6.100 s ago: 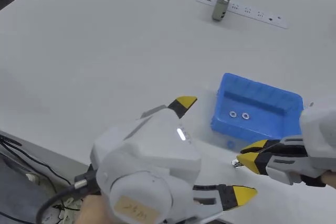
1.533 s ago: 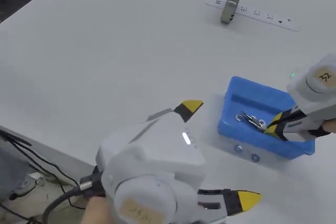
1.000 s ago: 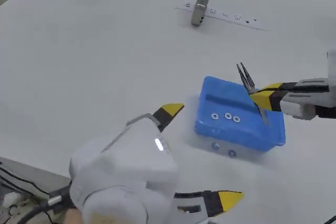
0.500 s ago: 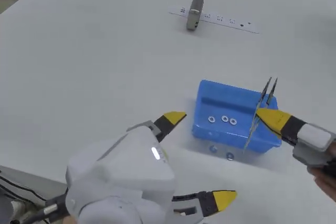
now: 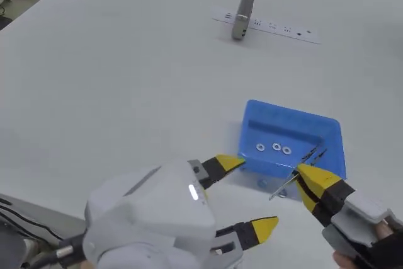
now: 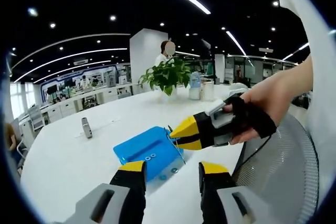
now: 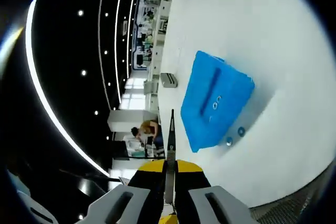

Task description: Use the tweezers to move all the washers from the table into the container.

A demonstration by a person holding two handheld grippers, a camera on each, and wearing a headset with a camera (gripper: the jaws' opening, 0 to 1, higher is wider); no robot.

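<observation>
left tongs (image 5: 247,193): low at the near edge of the table (image 5: 126,74). the jaws stand well apart with nothing between them. idle.

loose washers (image 7: 241,130): two lie flat on the table just beside the near wall of the container (image 5: 296,123), a little apart from each other. not yet collected.

container: blue, open-topped, upright. three washers (image 5: 276,147) lie in a row on its floor. six seconds ago i counted two there, so one more has gone in.

tweezers (image 7: 171,135): a second and a half ago the tips were down inside the container. they have since been lifted out and now slant over its near right part. i see nothing between the tips, though they are too fine to be certain.

right tongs (image 5: 313,179): jaws closed hard on the tweezers' shank. i have drawn them back to the near side, close to the loose washers.

finding: the drop looks complete, with three in and two to go. i judge the next move to be a careful descent on the nearer loose washer, which may skid when pinched.
</observation>
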